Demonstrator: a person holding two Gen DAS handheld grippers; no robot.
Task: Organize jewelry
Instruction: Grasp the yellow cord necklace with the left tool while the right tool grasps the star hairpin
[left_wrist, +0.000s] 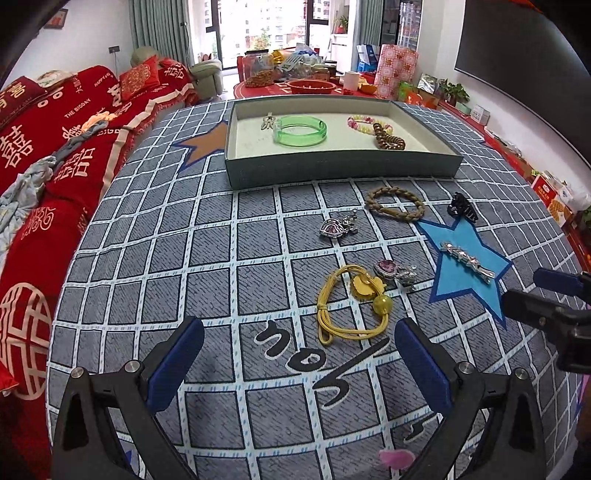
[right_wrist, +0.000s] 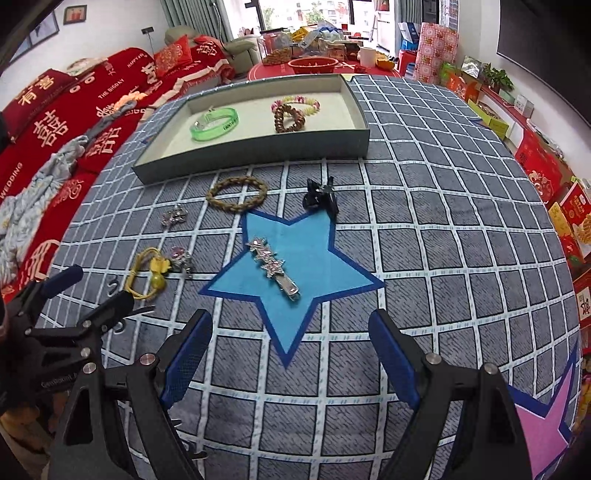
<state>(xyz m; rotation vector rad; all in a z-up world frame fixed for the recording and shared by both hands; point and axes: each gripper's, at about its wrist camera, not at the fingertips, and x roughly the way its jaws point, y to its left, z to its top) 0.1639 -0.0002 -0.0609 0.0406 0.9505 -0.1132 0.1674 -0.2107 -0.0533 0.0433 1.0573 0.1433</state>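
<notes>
Lying loose on the grid-patterned cloth (left_wrist: 155, 258) are a yellow cord hair tie (left_wrist: 351, 302) with a bead, two glittery heart charms (left_wrist: 338, 226) (left_wrist: 395, 271), a braided tan band (left_wrist: 395, 208), a black claw clip (right_wrist: 320, 197) and a rhinestone barrette (right_wrist: 273, 267) on the blue star (right_wrist: 317, 254). Beyond them, the shallow grey tray (left_wrist: 332, 168) holds a clear green bangle (left_wrist: 300, 131), a pastel bead bracelet (left_wrist: 369, 122) and a brown coil tie (right_wrist: 290, 118). The left gripper (left_wrist: 299, 365) hovers wide open and empty just near of the yellow tie, the right gripper (right_wrist: 290, 354) likewise near of the barrette.
</notes>
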